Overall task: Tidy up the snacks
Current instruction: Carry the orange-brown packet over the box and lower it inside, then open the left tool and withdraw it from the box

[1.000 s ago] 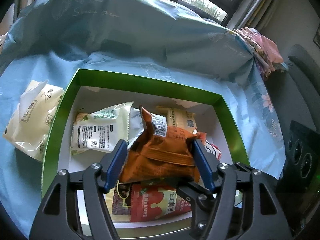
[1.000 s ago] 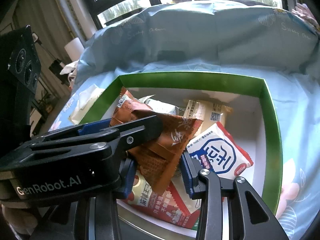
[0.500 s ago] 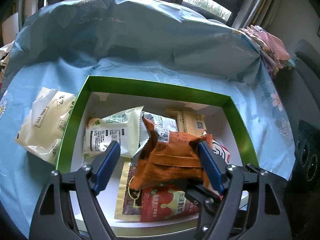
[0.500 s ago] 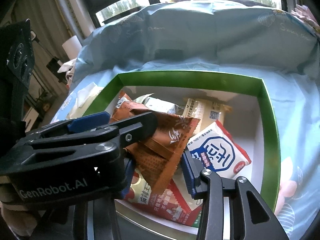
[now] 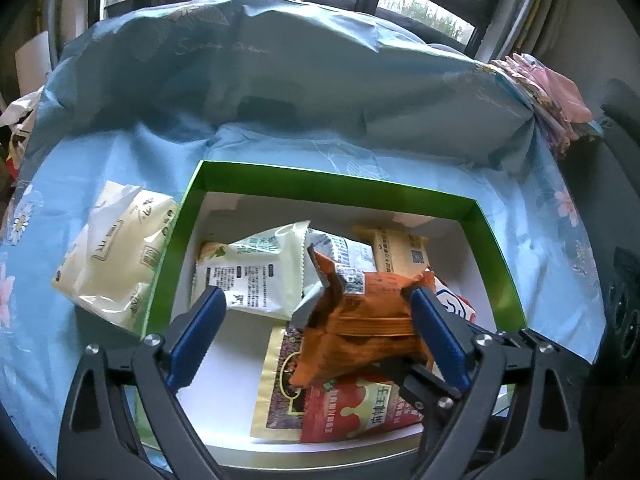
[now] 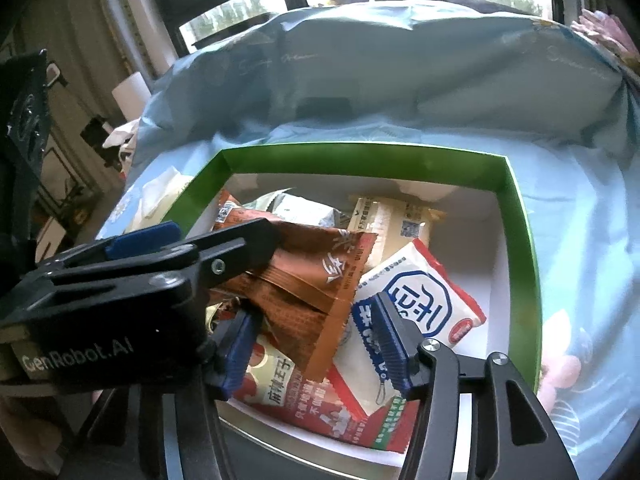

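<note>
Green-rimmed box [image 5: 496,248] with a white floor, standing on a blue flowered cloth [image 5: 280,112] and holding several snack packets. Left gripper [image 5: 318,328]: jaws opening; the orange packet [image 5: 360,320] sits between them, touching the right-hand finger while the left-hand finger stands clear of it, so the packet is released rather than clamped. Right gripper [image 6: 316,340]: jaws also opening, its two blue pads apart on either side of the orange packet's lower corner, not pressing it. The orange packet lies tilted inside the box on top of a red packet [image 6: 304,404] and beside a white packet with a blue emblem [image 6: 424,300]. Behind it lie a pale green-and-white packet [image 5: 256,272] and a yellow packet [image 5: 400,248]. A cream packet [image 5: 116,260] rests on the cloth just outside the box's left wall.
</note>
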{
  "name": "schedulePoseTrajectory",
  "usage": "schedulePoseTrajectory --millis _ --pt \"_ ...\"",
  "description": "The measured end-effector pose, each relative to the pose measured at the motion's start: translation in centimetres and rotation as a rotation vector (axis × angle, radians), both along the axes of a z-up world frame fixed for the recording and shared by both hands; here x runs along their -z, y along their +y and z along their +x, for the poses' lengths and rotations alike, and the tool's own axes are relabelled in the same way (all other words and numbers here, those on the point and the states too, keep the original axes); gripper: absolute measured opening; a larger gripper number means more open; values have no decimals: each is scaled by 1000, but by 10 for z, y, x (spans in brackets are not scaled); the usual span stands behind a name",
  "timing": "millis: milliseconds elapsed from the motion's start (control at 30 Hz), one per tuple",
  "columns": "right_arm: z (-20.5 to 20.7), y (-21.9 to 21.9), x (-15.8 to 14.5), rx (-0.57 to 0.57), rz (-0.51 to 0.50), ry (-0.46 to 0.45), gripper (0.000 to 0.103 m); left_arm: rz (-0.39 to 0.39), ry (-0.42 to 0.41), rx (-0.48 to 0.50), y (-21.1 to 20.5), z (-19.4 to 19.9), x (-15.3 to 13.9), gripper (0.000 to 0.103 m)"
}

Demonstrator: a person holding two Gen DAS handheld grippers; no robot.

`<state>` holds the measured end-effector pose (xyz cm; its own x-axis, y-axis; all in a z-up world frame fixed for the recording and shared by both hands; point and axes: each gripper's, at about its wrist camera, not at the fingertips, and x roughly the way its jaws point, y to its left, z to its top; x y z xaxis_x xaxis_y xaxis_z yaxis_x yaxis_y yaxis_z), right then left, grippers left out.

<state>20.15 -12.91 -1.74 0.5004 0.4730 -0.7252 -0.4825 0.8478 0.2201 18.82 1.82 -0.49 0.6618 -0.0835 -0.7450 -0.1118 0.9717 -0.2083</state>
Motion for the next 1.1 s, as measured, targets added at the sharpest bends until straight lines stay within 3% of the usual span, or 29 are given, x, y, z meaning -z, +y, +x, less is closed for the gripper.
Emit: schedulePoseTrajectory --millis 100,233,500,700,1100 --pt "-2 -6 -5 21 4 -11 62 5 -9 -12 2 -4 -5 103" --pt "-9 -17 -13 46 22 -27 69 18 -32 -19 3 -13 -13 103" --pt "-21 -28 -26 83 22 -68 71 62 -53 -39 2 -25 -26 103" --pt "-38 -36 -43 126 -1 -113 83 83 -53 -71 3 -42 -41 103" --pt "-87 -51 -62 143 -15 -151 85 55 -106 41 -14 -101 -78 103"
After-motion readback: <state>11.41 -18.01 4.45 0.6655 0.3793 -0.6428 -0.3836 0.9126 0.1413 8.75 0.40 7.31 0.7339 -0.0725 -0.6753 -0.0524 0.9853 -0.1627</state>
